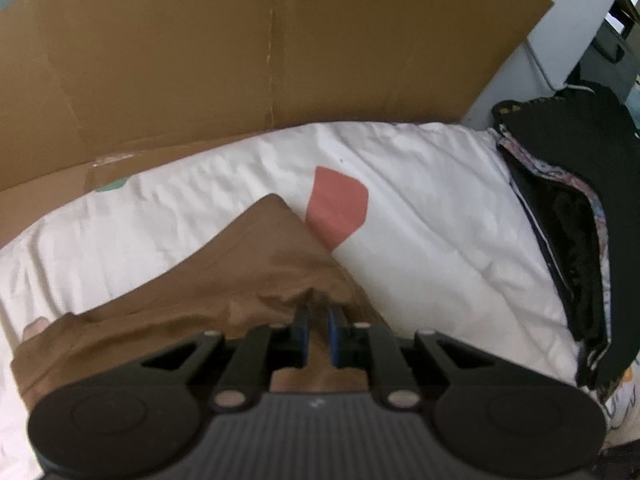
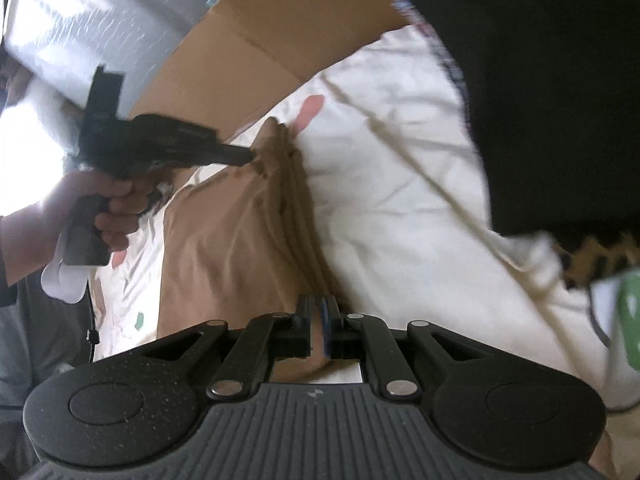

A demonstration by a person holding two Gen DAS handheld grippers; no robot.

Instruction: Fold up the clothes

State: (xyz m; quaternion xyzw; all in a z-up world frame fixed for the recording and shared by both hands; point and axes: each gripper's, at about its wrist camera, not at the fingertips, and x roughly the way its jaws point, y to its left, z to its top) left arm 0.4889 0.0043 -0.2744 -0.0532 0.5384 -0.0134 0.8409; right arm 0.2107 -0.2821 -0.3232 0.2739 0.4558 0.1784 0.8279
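Two grippers point(image 1: 319, 314) point(image 2: 319, 308), one brown garment point(image 1: 224, 280), one black pile point(image 1: 568, 216).

— What sits ahead of the left gripper point(image 1: 318, 316)?
— The garment point(image 1: 224, 280) at its tips, on the sheet point(image 1: 420, 208); the cardboard point(image 1: 240, 48) stands behind, a heap of clothes point(image 1: 568, 220) to the right.
— And from the right gripper point(image 2: 319, 308)?
— The same garment stretches ahead – the left gripper at its far end, up left.

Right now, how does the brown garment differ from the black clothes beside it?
The brown garment lies in the middle of the white sheet; the black clothes sit piled at the sheet's edge. The brown garment is pinched by both the left gripper and the right gripper; nothing grips the black clothes. Brown is plain; the black pile shows patterned trim. Both rest on the sheet.
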